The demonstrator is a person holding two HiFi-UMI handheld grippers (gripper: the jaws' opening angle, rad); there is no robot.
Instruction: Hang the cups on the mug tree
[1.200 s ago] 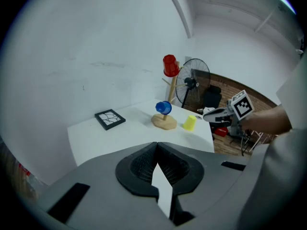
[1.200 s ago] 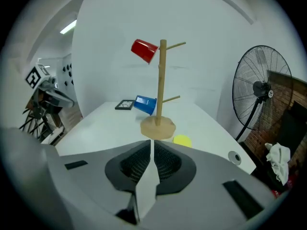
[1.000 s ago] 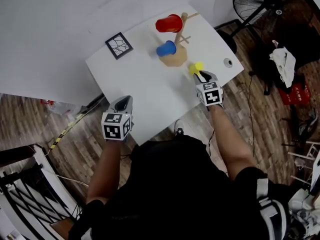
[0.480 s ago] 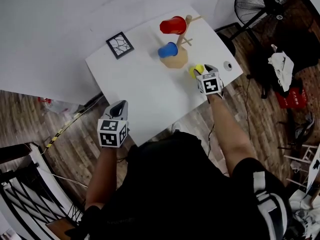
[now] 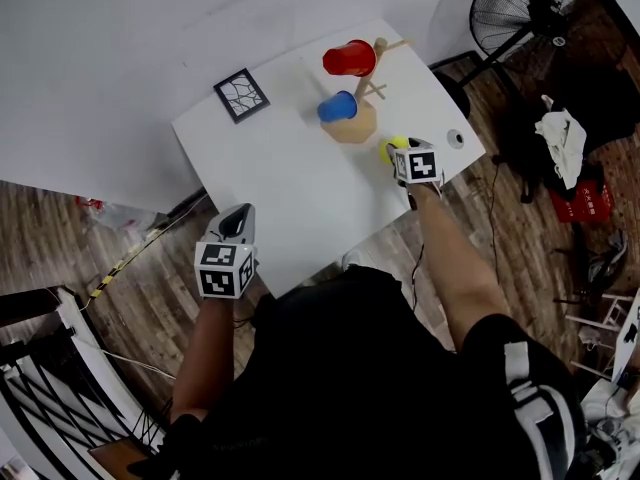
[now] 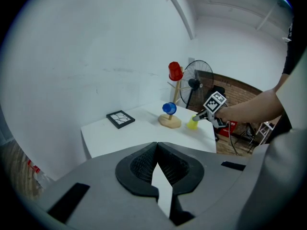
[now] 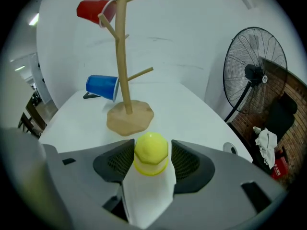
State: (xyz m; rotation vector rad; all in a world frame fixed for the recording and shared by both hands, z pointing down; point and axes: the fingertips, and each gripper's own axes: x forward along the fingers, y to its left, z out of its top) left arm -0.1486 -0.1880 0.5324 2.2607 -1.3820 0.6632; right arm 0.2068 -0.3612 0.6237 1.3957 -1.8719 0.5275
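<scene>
Yellow cup (image 7: 151,153) stands upside down on the white surface (image 5: 290,183), near its right-hand edge and just beside the wooden base of the mug tree (image 7: 123,56). The right claw (image 7: 152,163) is lowered around it, one pad on either side. Its jaws have just been opening and now stand wide, so the cup sits between them released rather than pinched. The left pad looks very close to the cup's wall or brushing it, while a clear gap shows on the other side.

On the tree, the red cup (image 5: 349,59) hangs on its side from an upper branch, and the blue cup (image 5: 337,106) hangs lower down, close above the base. Another bare branch sticks out to the right at about mid-height.

The left claw (image 6: 157,147) is clenched with nothing in it, its pads pressed together. It is held by the near left edge of the surface, well apart from the tree and the cups, and tilted downward.

A black-framed tile (image 5: 241,95) with a cracked pattern lies flat towards the far left of the surface. A small round fitting (image 5: 456,138) sits in the surface near the right claw. A black standing fan (image 5: 520,3) is on the wooden floor beyond the right side
</scene>
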